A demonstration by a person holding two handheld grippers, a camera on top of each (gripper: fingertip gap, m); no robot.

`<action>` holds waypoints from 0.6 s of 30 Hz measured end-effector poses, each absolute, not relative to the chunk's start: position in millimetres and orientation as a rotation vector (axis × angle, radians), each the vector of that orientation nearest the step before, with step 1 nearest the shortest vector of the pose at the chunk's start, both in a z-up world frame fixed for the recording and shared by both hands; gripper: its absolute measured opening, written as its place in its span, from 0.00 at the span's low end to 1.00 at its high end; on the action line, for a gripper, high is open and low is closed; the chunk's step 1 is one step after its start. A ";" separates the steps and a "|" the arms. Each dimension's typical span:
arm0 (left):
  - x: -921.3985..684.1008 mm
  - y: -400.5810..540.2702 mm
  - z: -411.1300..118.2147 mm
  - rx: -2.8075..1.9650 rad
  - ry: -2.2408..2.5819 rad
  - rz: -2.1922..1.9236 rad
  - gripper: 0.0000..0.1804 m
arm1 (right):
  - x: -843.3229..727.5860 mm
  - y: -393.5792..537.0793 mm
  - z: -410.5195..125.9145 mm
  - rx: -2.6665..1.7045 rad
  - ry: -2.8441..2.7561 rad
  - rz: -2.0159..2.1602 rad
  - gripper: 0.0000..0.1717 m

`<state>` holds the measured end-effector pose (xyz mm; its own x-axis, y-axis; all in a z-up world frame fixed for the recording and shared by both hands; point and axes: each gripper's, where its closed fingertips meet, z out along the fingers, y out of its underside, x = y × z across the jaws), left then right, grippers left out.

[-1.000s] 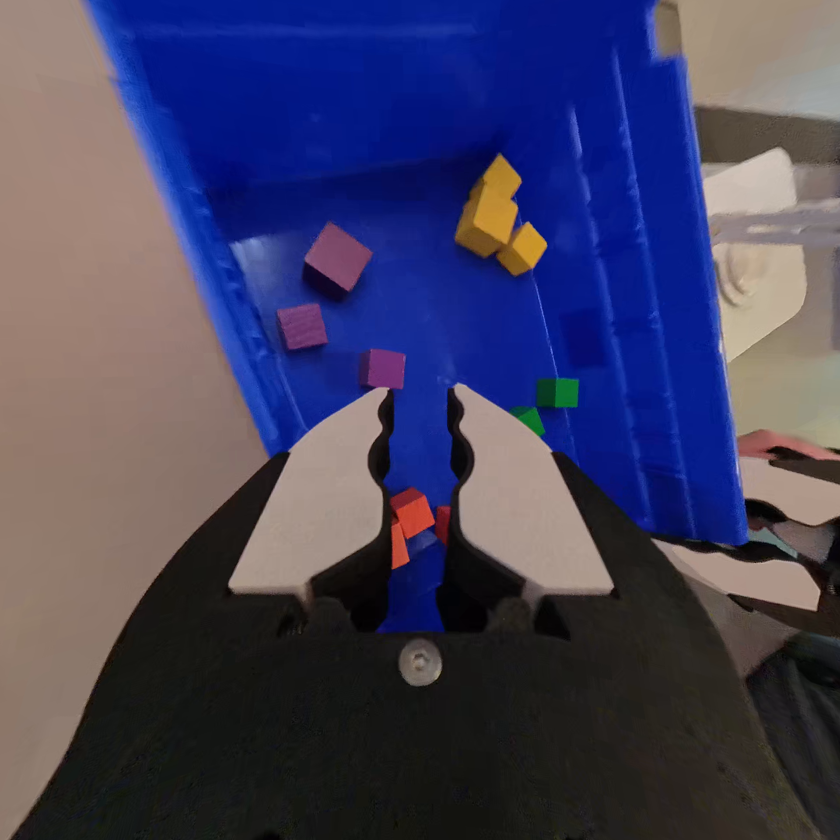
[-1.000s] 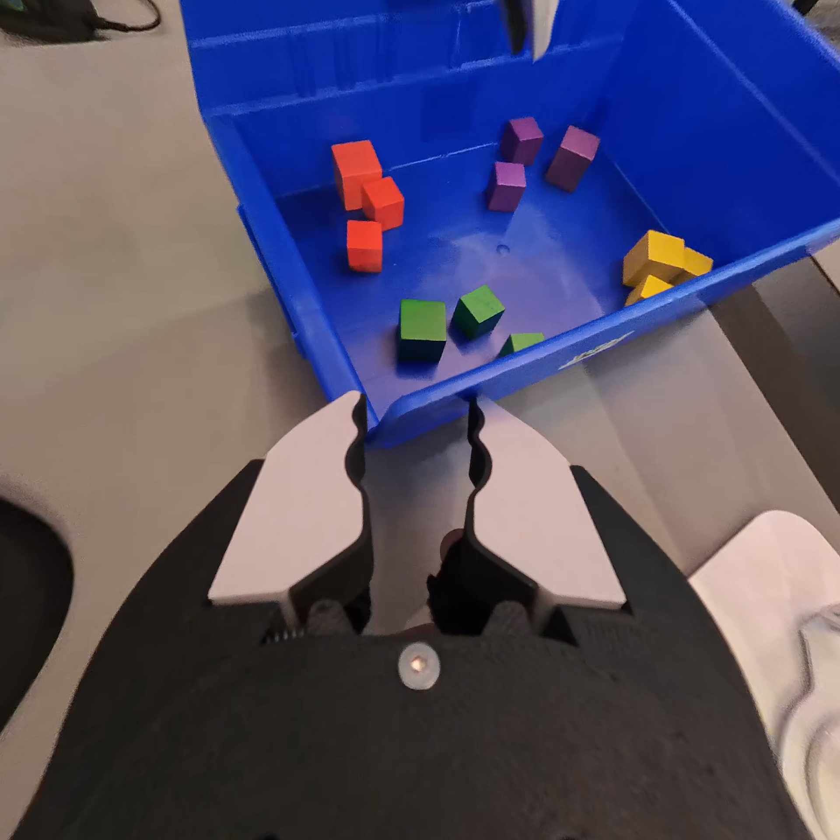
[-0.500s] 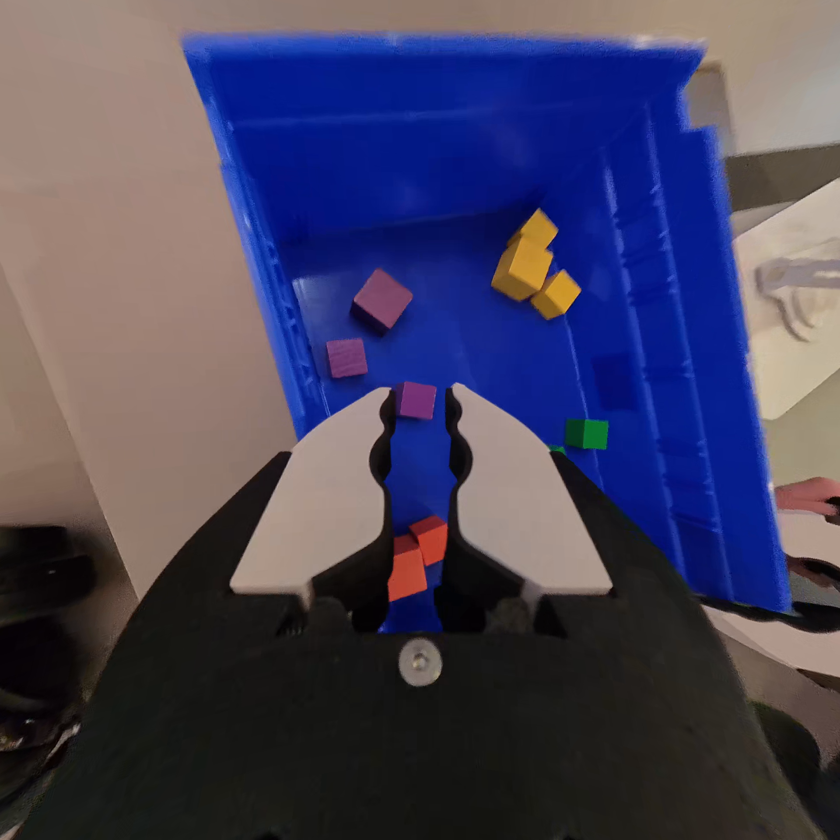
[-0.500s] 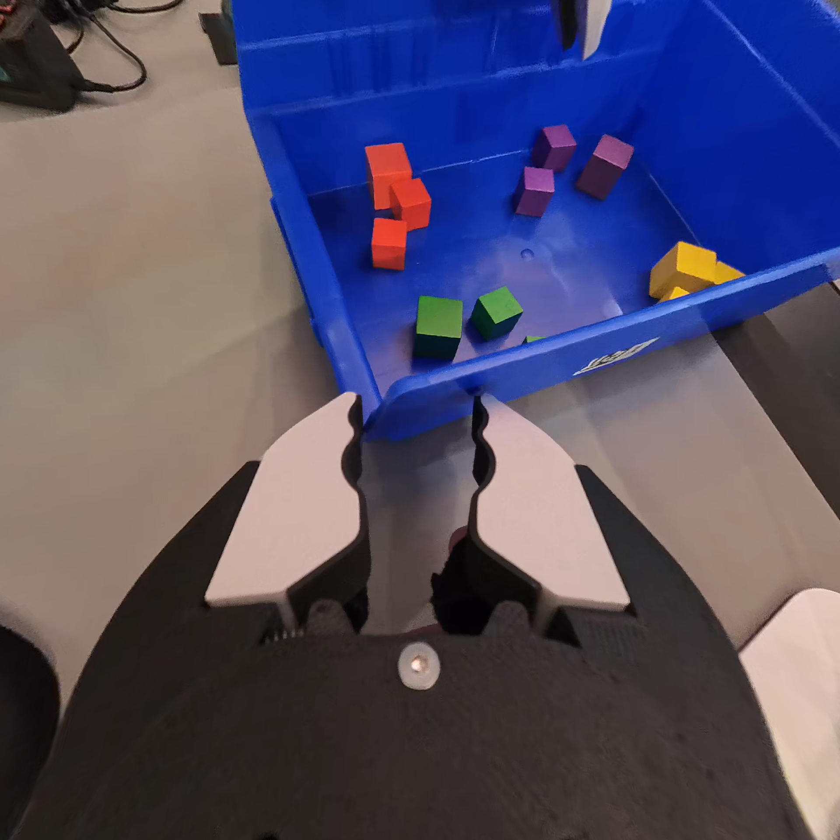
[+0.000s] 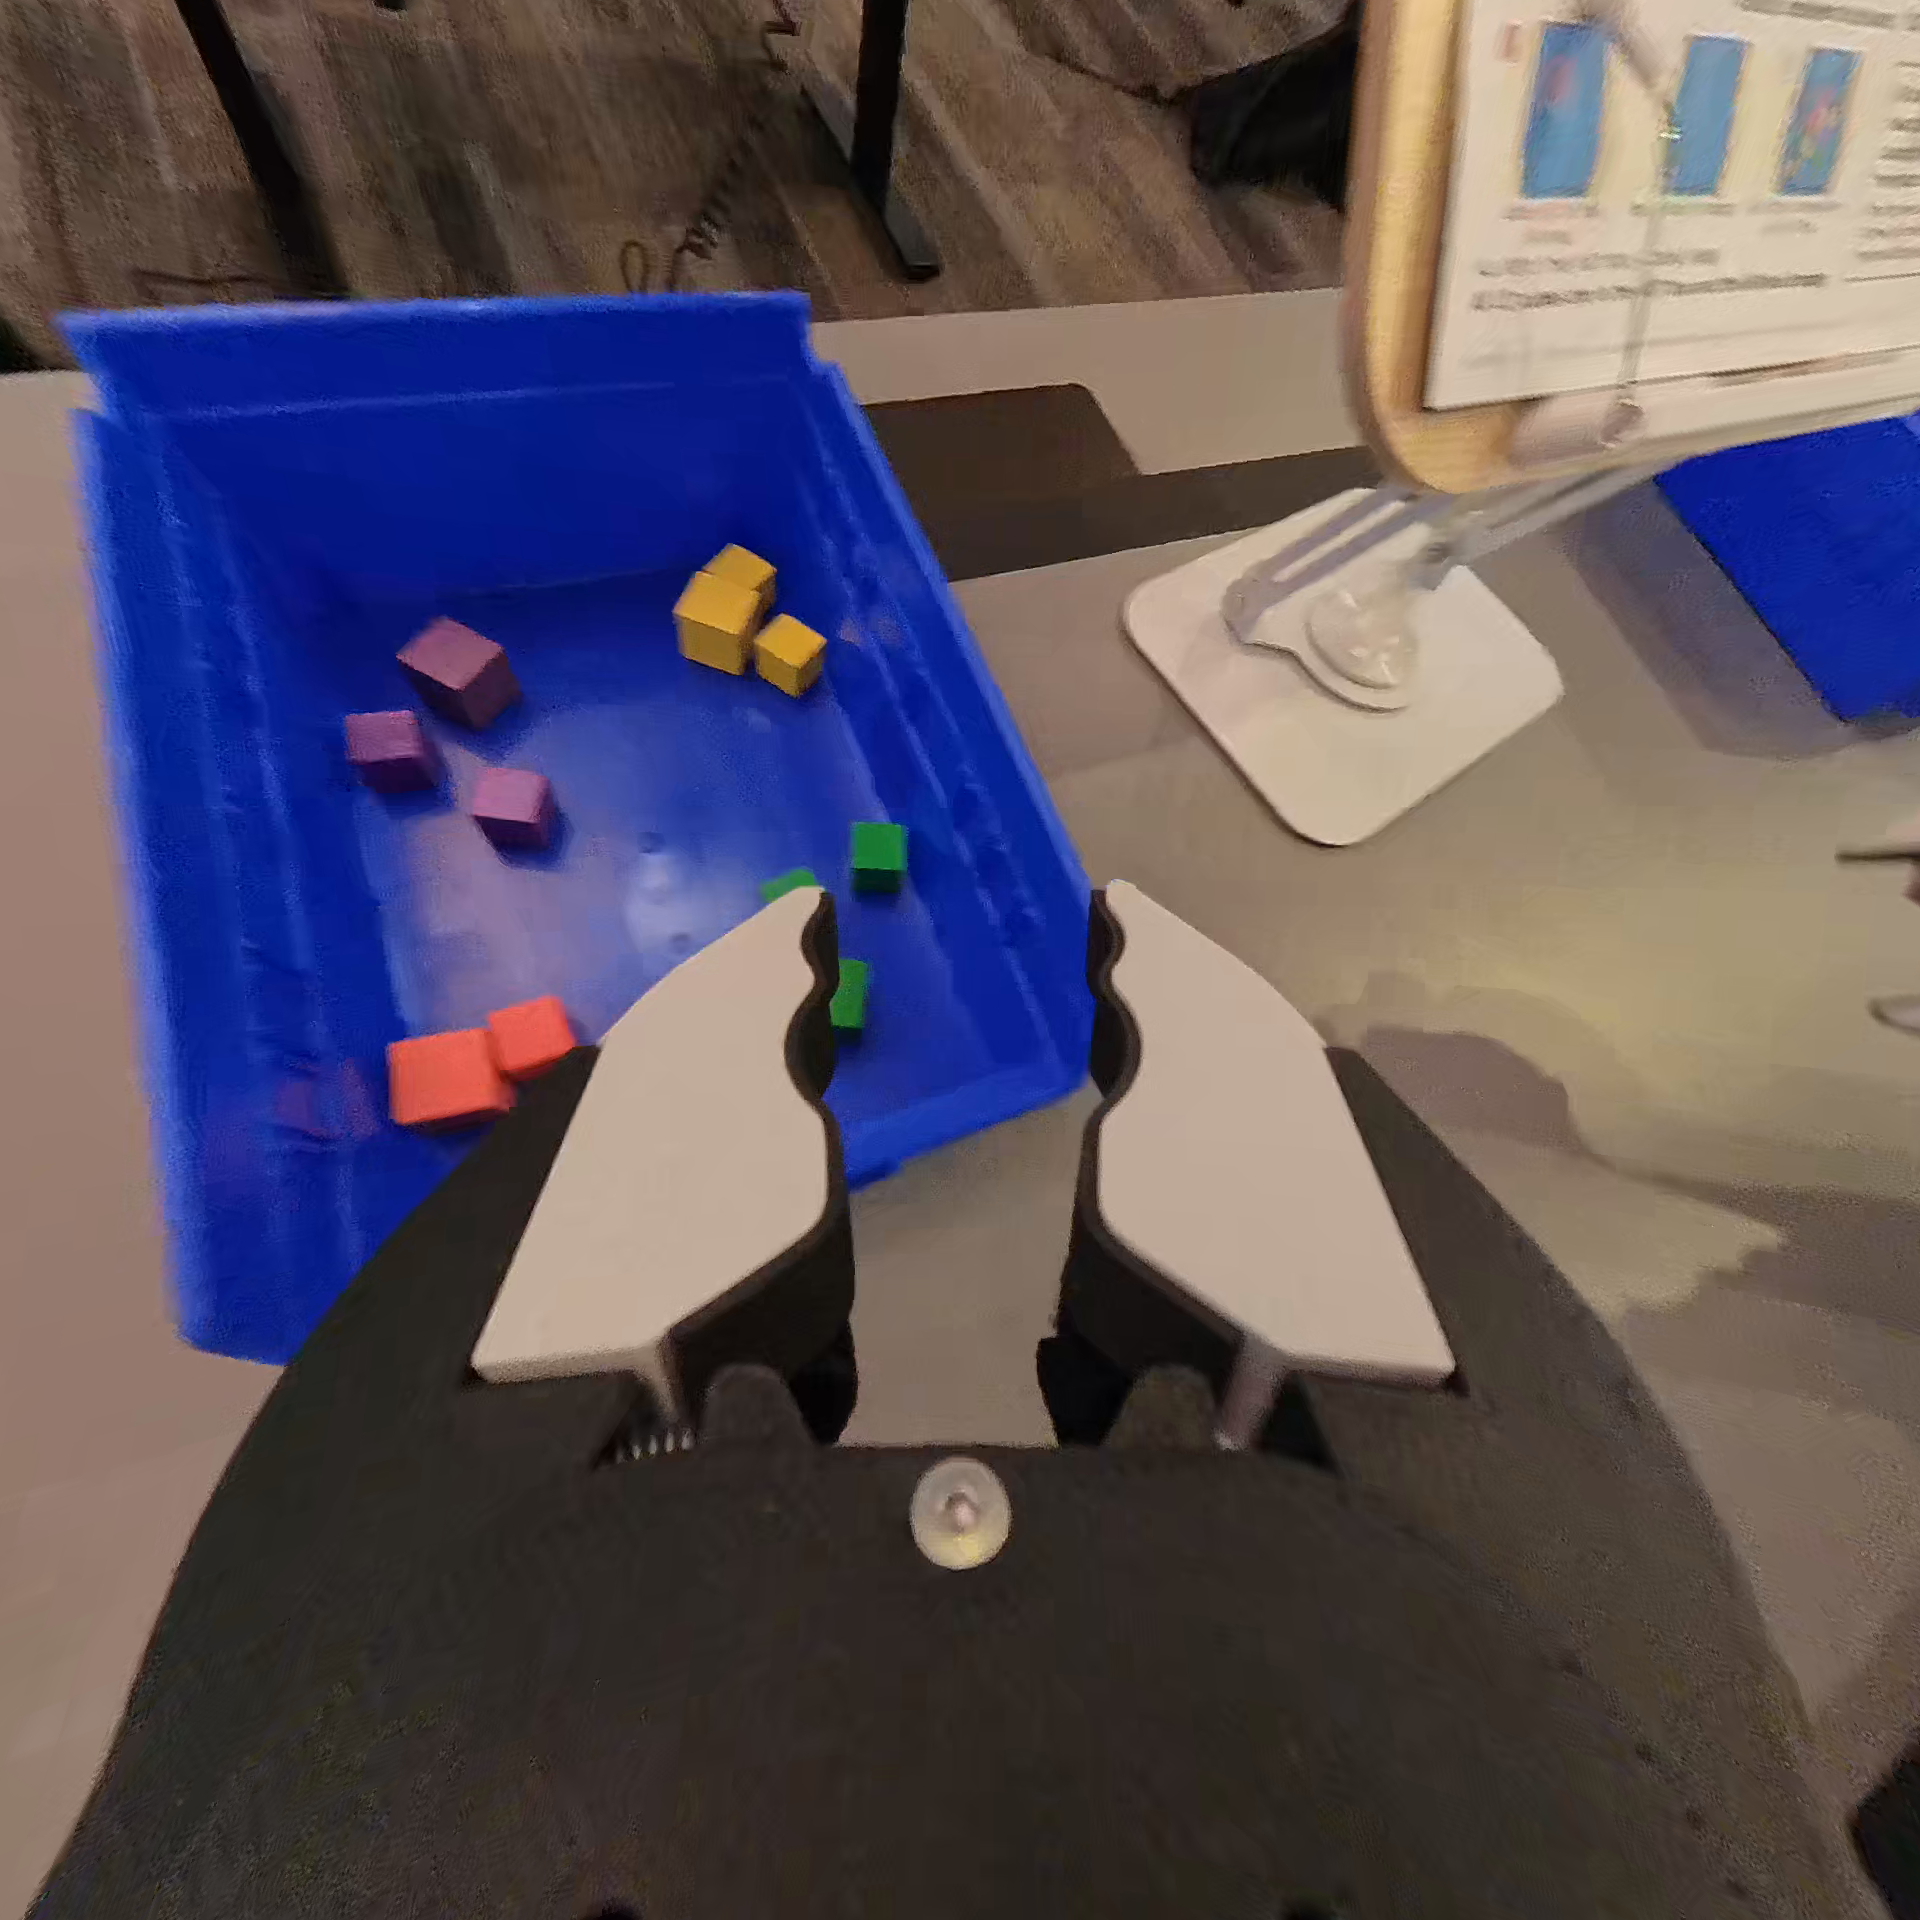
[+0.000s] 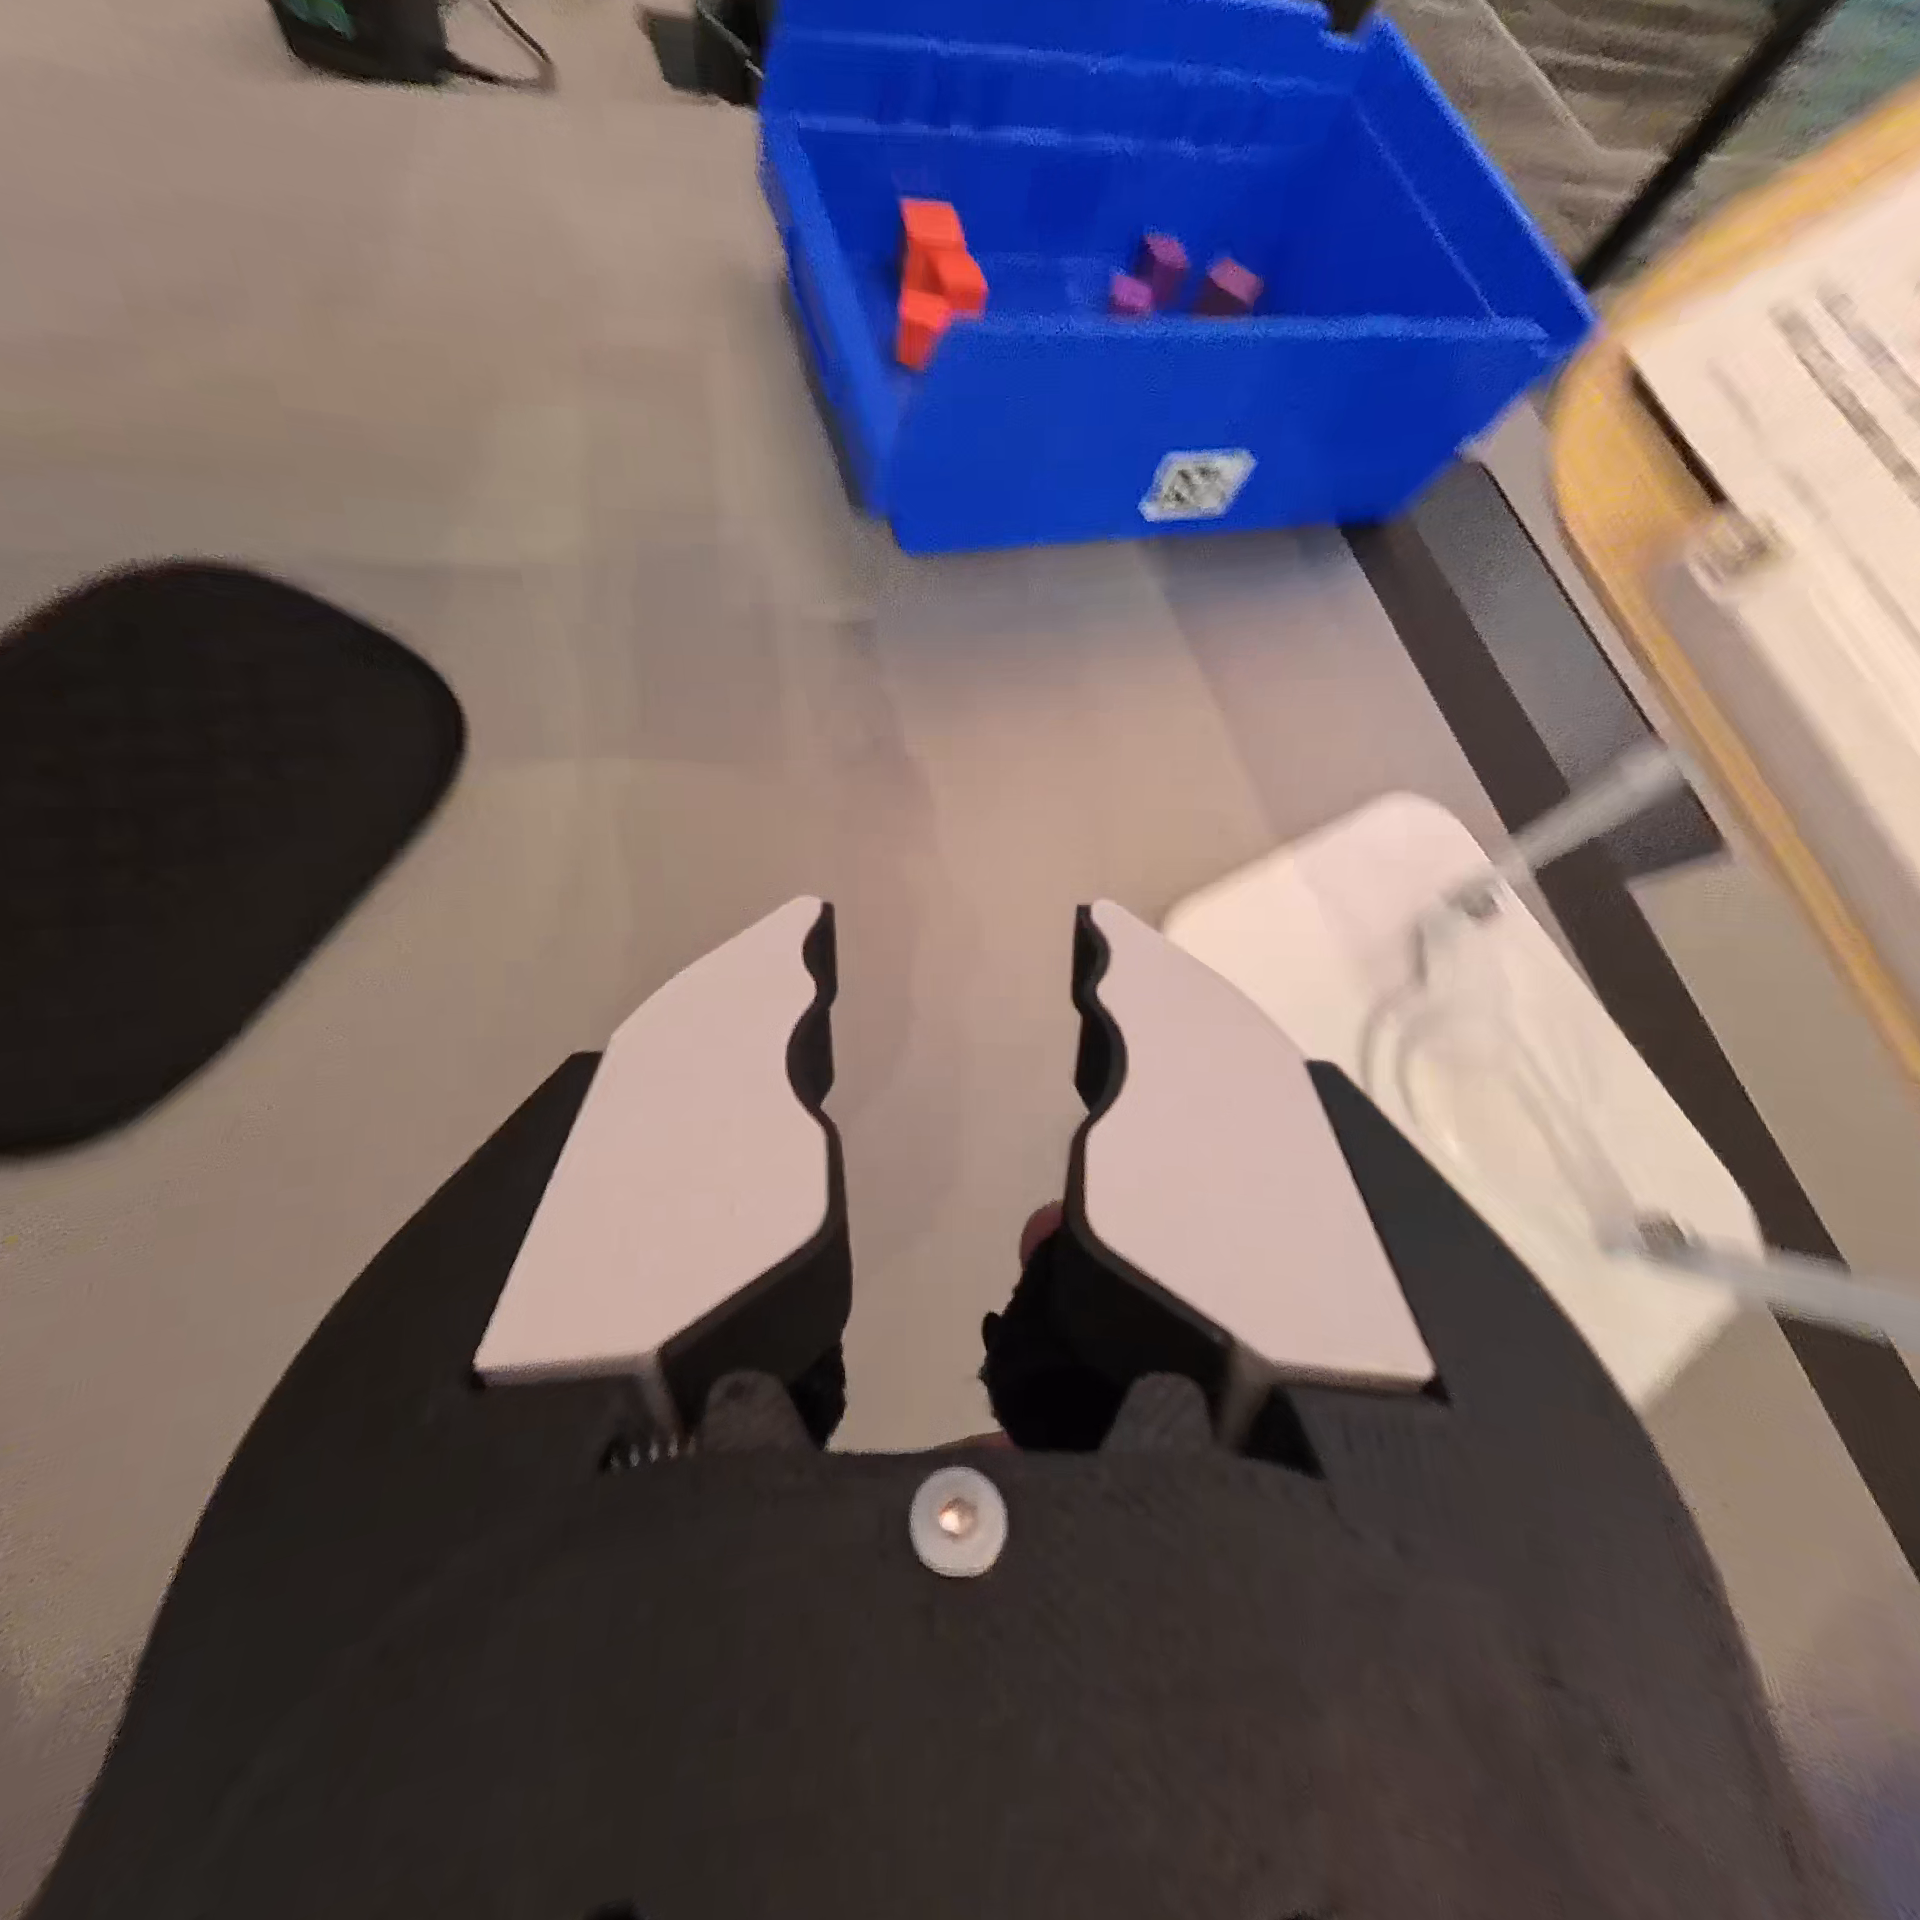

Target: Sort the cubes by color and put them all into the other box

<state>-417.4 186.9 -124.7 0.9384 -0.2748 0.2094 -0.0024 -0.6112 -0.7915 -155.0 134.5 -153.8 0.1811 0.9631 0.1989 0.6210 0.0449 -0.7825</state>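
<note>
the left gripper (image 5: 958, 914) hangs above the near right corner of the blue box (image 5: 966, 727), its two fingers spread apart with nothing between them. one finger sits over the inside of the box, the other over the grey desk (image 5: 1455, 935) just outside the box wall.

inside the box the cubes lie in colour groups. the purple cubes (image 5: 457, 670) sit toward the far left, three of them near each other but not touching. the yellow cubes (image 5: 717, 621) are bunched together at the far right, pressed against one another. the green cubes (image 5: 878, 854) lie near the right wall, one partly hidden behind the gripper finger. the orange cubes (image 5: 442, 1078) rest at the near left, touching each other.

the right gripper (image 6: 954, 920) is well away from the box, over bare desk, its fingers also apart and holding nothing. from there the box (image 6: 1143, 436) shows farther off, with orange cubes (image 6: 930, 275) and purple cubes (image 6: 1158, 265) visible over its wall.

a white stand base (image 5: 1340, 665) sits on the desk to the right of the box, carrying a wood-edged board with a printed sheet (image 5: 1662, 187). a second blue box (image 5: 1808, 561) shows partly behind it. a black oval pad (image 6: 177, 831) lies on the desk at the left of the right wrist view.
</note>
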 end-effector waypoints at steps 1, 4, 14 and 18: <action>-406.2 178.4 -125.2 -2.192 0.194 -0.420 0.26 | -133.5 139.5 -155.0 -1.680 -1.503 0.506 0.26; -371.2 156.5 -125.1 -2.157 0.182 -0.505 0.27 | -70.6 152.9 -160.4 -1.728 -1.428 0.418 0.26; -243.1 82.2 -180.6 -2.211 0.319 -0.674 0.30 | 138.2 163.9 -173.5 -1.836 -1.021 0.130 0.29; -208.2 61.8 -222.9 -2.301 0.330 -0.725 0.34 | 194.4 151.3 -190.4 -1.853 -0.762 0.103 0.24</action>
<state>-208.2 61.8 -222.9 0.8116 -0.4186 0.4076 -0.0317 -0.7282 -0.6846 194.4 151.3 -190.4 0.7914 0.5449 0.2771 0.4523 -0.2170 -0.8651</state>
